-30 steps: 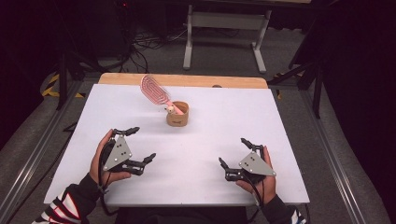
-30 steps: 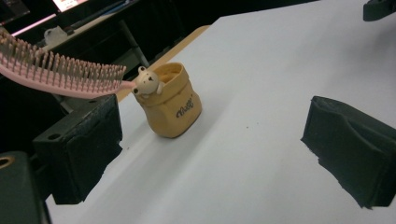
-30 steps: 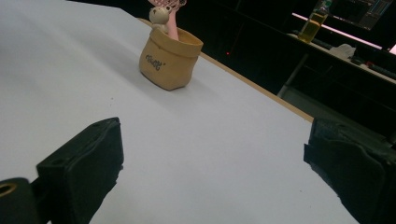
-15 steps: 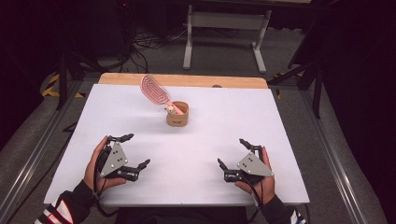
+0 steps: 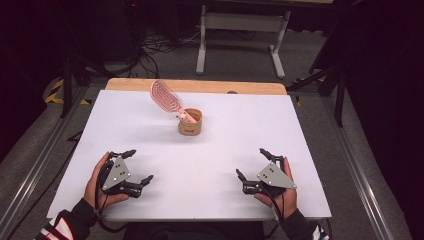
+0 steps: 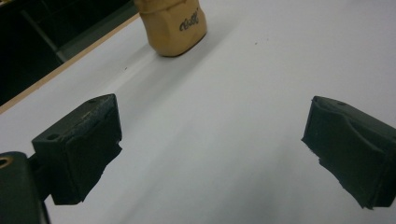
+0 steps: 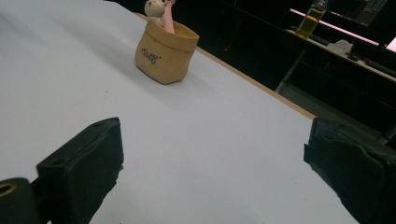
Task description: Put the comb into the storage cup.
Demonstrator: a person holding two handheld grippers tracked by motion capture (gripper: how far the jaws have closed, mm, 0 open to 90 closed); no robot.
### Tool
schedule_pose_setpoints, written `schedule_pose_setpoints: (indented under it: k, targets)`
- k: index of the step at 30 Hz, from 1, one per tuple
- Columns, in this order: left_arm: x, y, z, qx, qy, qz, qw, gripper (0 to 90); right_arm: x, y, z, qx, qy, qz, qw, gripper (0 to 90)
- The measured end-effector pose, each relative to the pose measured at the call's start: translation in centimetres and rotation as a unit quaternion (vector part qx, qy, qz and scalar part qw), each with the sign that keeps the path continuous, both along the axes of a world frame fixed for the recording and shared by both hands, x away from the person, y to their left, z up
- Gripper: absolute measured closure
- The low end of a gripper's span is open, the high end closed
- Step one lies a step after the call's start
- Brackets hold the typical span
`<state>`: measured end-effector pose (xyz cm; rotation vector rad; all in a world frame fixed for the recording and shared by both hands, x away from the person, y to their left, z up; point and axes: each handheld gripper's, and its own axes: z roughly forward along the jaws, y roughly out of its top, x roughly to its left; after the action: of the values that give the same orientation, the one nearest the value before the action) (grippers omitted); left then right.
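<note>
A tan pouch-shaped holder (image 5: 190,122) with small dark script too blurred to read stands mid-counter (image 5: 300,145), a pink hairbrush (image 5: 165,96) leaning out of it, well apart from the left gripper (image 5: 138,166) and right gripper (image 5: 251,164), both with jaws apart and empty.

A white table (image 5: 210,150) bears a tan cup (image 5: 190,122).

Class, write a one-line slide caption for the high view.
Pink hairbrush leaning in tan pot; both tongs open near the table front edge.
</note>
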<state>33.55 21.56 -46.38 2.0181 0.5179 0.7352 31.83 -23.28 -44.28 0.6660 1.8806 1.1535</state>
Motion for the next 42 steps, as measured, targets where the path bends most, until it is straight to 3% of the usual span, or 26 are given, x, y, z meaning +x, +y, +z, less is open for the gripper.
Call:
schedule_pose_setpoints:
  k: [3,9,10,20,34,36,39,42]
  targets:
    - [-0.2,0.7,-0.4,-0.011,0.013,0.006,0.9998,5.1,-0.1,0.0,-0.1,-0.004,0.002,-0.002,1.0,4.6]
    - [-0.9,1.4,-0.9,-0.005,0.025,0.017,0.9995,5.1,-0.4,-0.5,-0.3,-0.001,0.007,-0.008,0.9999,4.6]
    - [-1.2,1.7,-0.8,-0.016,0.03,0.02,0.9992,5.1,-0.3,-0.5,-0.3,-0.001,0.008,-0.008,0.9999,4.6]
    - [-1.2,1.9,-0.4,-0.026,0.021,0.026,0.9991,5.1,0.0,-0.6,-0.6,-0.002,0.015,-0.001,0.9999,4.6]
    - [-1.1,1.4,-0.3,-0.03,0.02,0.019,0.9992,5.3,0.2,-0.7,-0.4,0.023,0.027,-0.006,0.9994,4.9]
    - [-1.1,1.4,-0.3,-0.022,0.017,0.018,0.9995,5.2,0.2,-0.7,-0.5,0.018,0.027,-0.006,0.9994,4.9]
    - [-1.1,1.5,-0.2,-0.031,0.018,0.018,0.9992,5.3,0.2,-0.6,-0.5,0.011,0.022,-0.008,0.9997,4.9]
    - [-1.1,1.5,-0.3,-0.024,0.016,0.018,0.9994,5.3,0.3,-0.6,-0.6,0.007,0.023,-0.009,0.9997,4.9]
